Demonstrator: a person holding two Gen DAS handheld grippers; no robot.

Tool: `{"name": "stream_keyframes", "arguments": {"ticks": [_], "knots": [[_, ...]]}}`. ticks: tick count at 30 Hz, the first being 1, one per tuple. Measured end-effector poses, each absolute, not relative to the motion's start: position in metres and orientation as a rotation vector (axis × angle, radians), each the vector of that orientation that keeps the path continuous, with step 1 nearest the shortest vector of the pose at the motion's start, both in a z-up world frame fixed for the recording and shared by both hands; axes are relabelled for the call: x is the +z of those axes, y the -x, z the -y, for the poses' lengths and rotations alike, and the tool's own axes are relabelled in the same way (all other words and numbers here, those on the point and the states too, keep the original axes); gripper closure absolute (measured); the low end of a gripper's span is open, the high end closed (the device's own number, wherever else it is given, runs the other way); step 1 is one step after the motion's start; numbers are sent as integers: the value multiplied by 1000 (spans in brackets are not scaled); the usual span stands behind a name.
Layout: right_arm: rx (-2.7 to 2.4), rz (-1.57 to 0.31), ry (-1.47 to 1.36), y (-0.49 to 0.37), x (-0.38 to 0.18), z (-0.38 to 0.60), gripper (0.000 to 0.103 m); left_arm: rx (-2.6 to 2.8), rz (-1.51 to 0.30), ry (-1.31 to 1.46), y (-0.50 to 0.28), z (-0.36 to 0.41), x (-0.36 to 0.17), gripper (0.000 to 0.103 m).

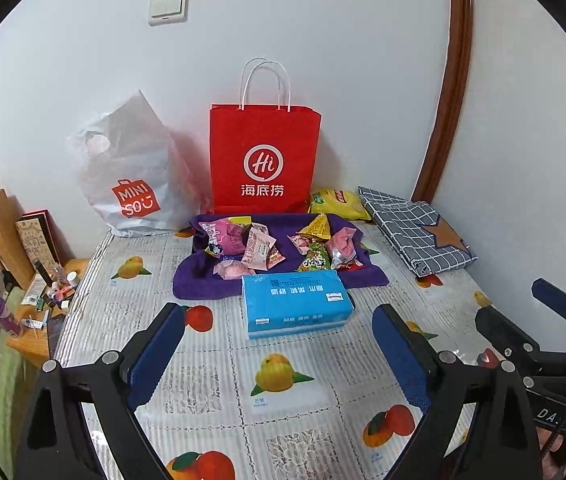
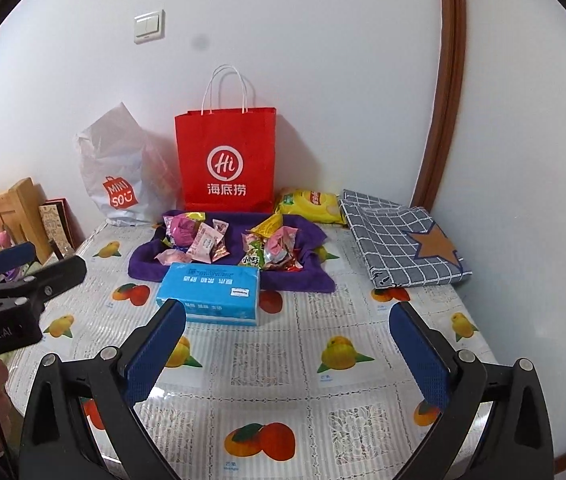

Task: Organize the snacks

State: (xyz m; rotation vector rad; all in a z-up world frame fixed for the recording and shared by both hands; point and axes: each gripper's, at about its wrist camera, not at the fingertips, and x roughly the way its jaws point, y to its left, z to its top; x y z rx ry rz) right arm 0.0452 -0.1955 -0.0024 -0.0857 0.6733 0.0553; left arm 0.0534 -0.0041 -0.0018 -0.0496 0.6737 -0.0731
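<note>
**Fingers Spread Wide Over Table, Snacks Heaped on Purple Cloth**

Left wrist view: blue-padded fingers of the left gripper spread wide, gripping nothing, poised above the fruit-print tablecloth. Straight ahead, a blue tissue pack touching the near edge of a purple cloth. Piled loose on that cloth, small wrapped snacks in pink, yellow and green. Behind, upright against the wall, a red paper bag; to its left a white plastic bag; to its right a yellow chip bag, lying flat just off the cloth, and a folded checked fabric. At the right edge, the right gripper, likewise spread.

Right wrist view: right gripper with fingers apart and empty, hovering short of the tissue pack. Snacks mixed in one loose heap on the cloth, none in either grip. Red bag's inside hidden, so contents unknown. Judged from the heap alone: sorting or bagging largely left to do, though possibly a gathered pile already counting as tidied.
</note>
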Motion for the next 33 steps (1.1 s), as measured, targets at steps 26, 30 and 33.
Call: {"name": "stream_keyframes", "arguments": {"ticks": [26, 30, 33], "knots": [[53, -637, 60, -28, 9, 205, 2, -72, -656, 40, -43, 10, 10, 8], [55, -639, 53, -28, 8, 204, 2, -68, -655, 41, -41, 11, 11, 8], [56, -640, 55, -28, 7, 203, 2, -68, -656, 41, -41, 10, 11, 8]]}}
